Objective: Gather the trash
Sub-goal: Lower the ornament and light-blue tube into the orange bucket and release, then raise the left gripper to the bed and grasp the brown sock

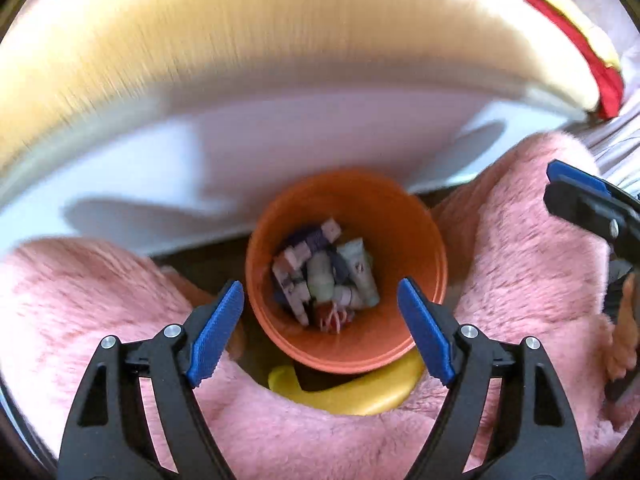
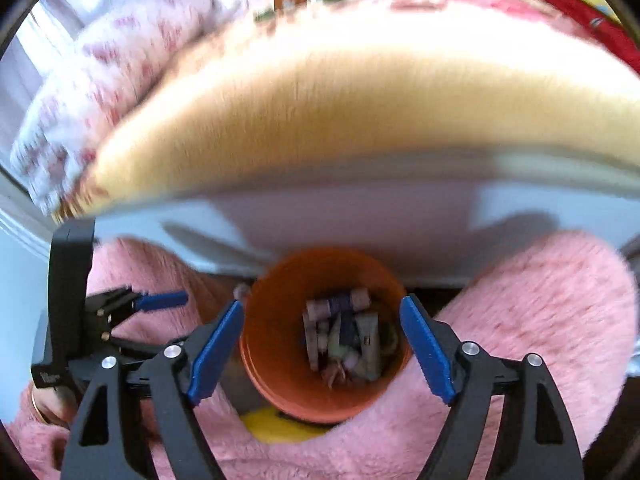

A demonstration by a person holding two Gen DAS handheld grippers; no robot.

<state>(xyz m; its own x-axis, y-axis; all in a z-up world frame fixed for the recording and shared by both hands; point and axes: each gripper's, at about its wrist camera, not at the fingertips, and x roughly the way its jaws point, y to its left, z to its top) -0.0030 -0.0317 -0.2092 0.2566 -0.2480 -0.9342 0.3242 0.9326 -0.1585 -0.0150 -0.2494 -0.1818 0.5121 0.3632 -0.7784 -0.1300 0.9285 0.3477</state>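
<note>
An orange bin [image 1: 400,232] stands on the floor between two pink fluffy legs. Inside it lies a heap of trash [image 1: 320,280]: small tubes, little packets and a reddish scrap. My left gripper [image 1: 320,320] hangs above the bin's mouth, open, with nothing between its blue pads. The right wrist view shows the same bin [image 2: 276,320] and trash [image 2: 344,332] from above, with my right gripper [image 2: 322,344] open and empty over it. A blue finger [image 1: 576,178] of the right gripper shows at the right edge, and one finger [image 2: 160,301] of the left gripper at the left.
Pink fluffy fabric [image 1: 520,260] flanks the bin closely on both sides. A yellow object [image 1: 352,392] lies beneath the bin's near side. Behind the bin runs a white bed side [image 1: 280,152] topped by a tan blanket [image 1: 240,40]. A red item [image 1: 600,76] lies at the upper right.
</note>
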